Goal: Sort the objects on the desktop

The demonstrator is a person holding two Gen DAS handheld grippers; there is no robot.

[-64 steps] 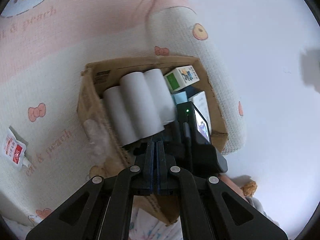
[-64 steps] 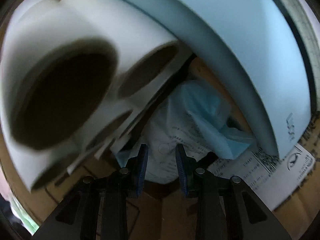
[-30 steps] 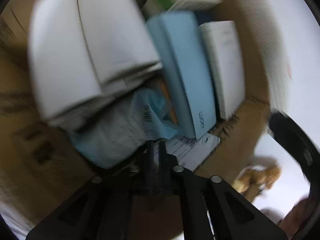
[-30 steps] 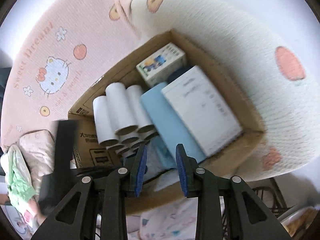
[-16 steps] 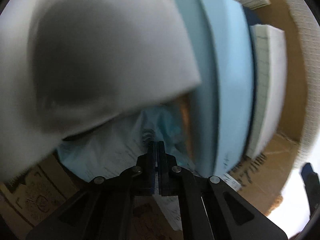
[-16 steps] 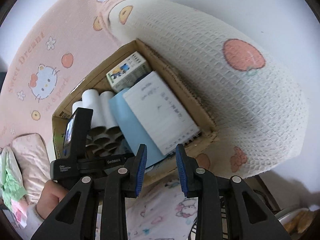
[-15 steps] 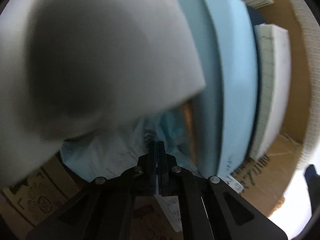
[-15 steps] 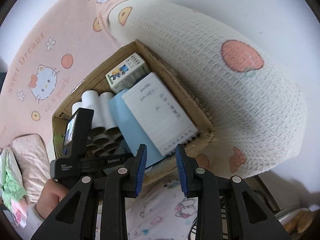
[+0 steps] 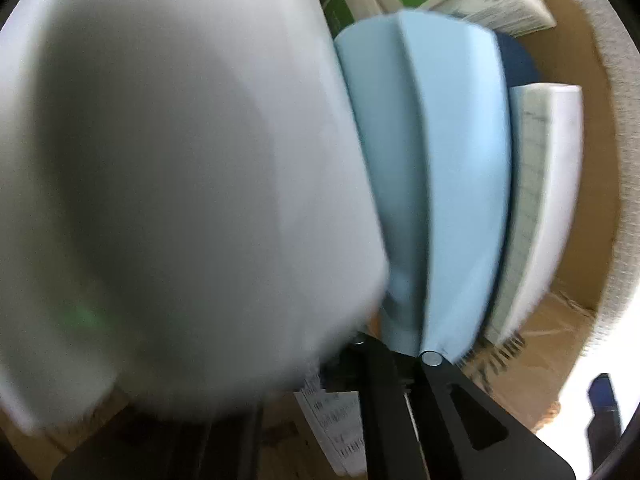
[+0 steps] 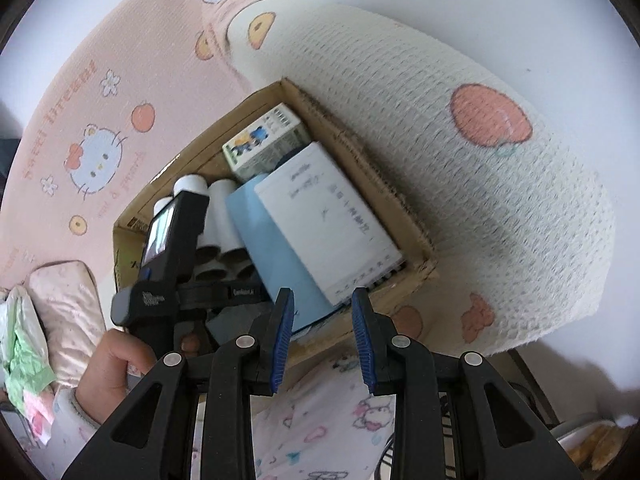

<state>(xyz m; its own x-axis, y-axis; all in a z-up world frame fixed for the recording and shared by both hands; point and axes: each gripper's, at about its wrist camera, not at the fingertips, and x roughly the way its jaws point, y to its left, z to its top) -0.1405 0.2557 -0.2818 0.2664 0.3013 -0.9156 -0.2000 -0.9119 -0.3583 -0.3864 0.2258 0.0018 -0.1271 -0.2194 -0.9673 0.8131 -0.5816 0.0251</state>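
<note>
Opening inside the cardboard box (image 10: 416, 254) — left hand-held gripper (image 10: 224, 300), fingertips hidden.

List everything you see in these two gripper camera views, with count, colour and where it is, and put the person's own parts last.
cardboard box: one, brown, on the bedding, holds the sorted items
paper tubes: a bundle, exact count unclear, white, left part of the box
light blue box: one, middle of the box, beside the tubes
white printed box: one, right of the light blue box
green and white carton: one, far end of the box
rolled blanket: one, cream with peach prints, right of the box
pink cartoon sheet: one, behind and left of the box
left gripper: black, deep in the box, jaws opening, tips hidden
hand: one, holding the left gripper
right gripper: black, blue pads, above the box's near edge, open, empty
</note>
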